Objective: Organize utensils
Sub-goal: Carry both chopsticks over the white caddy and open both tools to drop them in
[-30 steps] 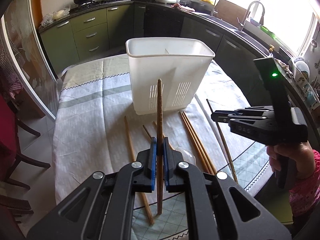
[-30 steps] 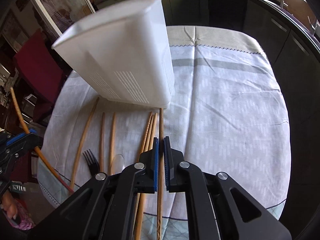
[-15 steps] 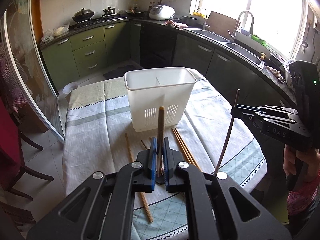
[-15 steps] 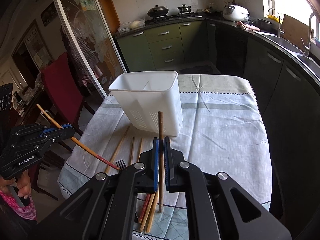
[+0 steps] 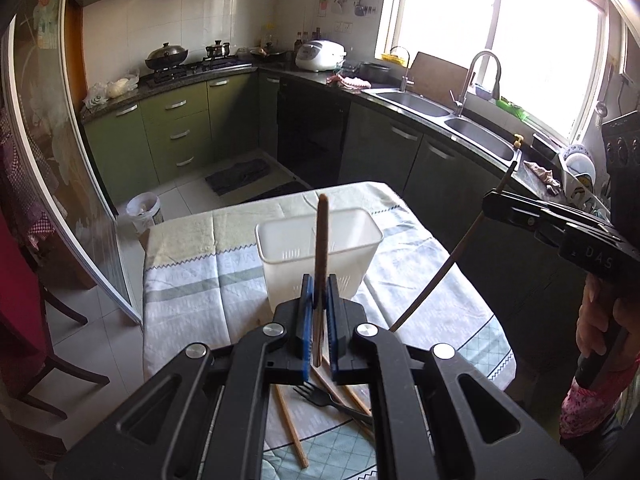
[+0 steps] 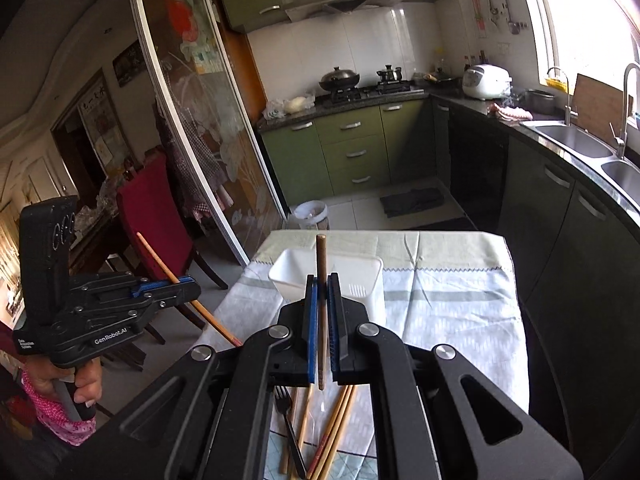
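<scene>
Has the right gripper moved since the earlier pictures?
Yes. The right gripper, shut on a chopstick, has risen: in the left wrist view it was level with the table, now beside the counter.

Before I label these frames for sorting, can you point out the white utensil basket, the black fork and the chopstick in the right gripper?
white utensil basket (image 5: 280, 258), left wrist view, front wall.
black fork (image 6: 289, 428), right wrist view, handle.
chopstick in the right gripper (image 6: 321, 260), right wrist view, upper shaft.
</scene>
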`<state>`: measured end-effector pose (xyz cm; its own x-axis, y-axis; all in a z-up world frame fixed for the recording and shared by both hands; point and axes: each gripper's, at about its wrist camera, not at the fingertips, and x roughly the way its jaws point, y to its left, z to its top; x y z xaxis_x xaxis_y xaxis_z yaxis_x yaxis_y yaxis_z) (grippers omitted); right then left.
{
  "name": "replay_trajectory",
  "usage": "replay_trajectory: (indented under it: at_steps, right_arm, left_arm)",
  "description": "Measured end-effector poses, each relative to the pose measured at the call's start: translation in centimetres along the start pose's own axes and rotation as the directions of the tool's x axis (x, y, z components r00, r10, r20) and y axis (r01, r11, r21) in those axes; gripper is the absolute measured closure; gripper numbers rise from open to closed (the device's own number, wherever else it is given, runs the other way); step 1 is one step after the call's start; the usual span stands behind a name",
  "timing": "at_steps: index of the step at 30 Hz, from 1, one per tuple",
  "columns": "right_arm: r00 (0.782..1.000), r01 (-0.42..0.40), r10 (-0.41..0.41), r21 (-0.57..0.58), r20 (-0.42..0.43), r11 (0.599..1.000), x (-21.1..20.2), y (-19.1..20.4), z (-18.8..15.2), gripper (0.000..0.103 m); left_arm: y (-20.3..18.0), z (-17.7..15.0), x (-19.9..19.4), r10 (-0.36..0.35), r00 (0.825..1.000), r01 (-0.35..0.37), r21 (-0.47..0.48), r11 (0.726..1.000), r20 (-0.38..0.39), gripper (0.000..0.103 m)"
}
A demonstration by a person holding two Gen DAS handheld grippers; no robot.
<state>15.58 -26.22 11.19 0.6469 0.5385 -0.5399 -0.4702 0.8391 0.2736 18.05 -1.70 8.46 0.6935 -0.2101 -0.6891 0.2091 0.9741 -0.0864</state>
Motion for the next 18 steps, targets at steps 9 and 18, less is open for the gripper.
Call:
replay_trajectory:
  at_steps: [9, 18]
  right_arm:
    - [0.987, 0.016, -0.023, 0.045, 0.157, 0.999, -1.6, -0.1, 9.1, 0.097]
    - [0.995, 0.045, -0.028, 0.173, -0.098, 0.984, 11.5, -6.0, 9.7, 0.097]
  left_arm:
    - [0.9, 8.5, -1.5, 0.022, 0.984, -0.018, -0.022, 1.0, 0.176, 0.097]
    - [4.8, 10.7, 8.9, 0.034, 0.998, -0.026, -0.133, 0.991, 0.057, 0.097]
